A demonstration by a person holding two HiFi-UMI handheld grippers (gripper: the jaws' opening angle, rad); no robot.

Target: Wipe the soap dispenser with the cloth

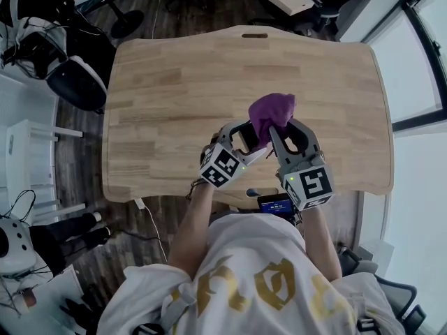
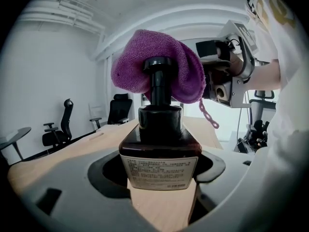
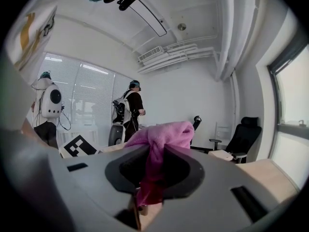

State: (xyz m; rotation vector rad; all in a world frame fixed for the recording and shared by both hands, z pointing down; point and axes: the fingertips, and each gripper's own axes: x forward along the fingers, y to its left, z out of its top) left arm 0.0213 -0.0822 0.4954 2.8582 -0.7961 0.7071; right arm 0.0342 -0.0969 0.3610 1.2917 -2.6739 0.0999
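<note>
A dark brown soap dispenser (image 2: 159,144) with a white label and a black pump stands between the jaws of my left gripper (image 2: 159,197), which is shut on its body. A purple cloth (image 2: 154,66) is draped over the pump head. My right gripper (image 3: 149,187) is shut on that cloth (image 3: 157,144), which bunches up above its jaws. In the head view both grippers are held above the near middle of the wooden table (image 1: 181,82); the left gripper (image 1: 246,149) is beside the right gripper (image 1: 274,137), and the cloth (image 1: 270,115) hides the dispenser.
Office chairs (image 1: 70,68) stand left of the table, and more chairs (image 2: 63,124) show beyond it. A person wearing a backpack (image 3: 128,112) stands across the room. A white box (image 1: 290,0) lies beyond the table's far edge. Windows (image 1: 419,54) are on the right.
</note>
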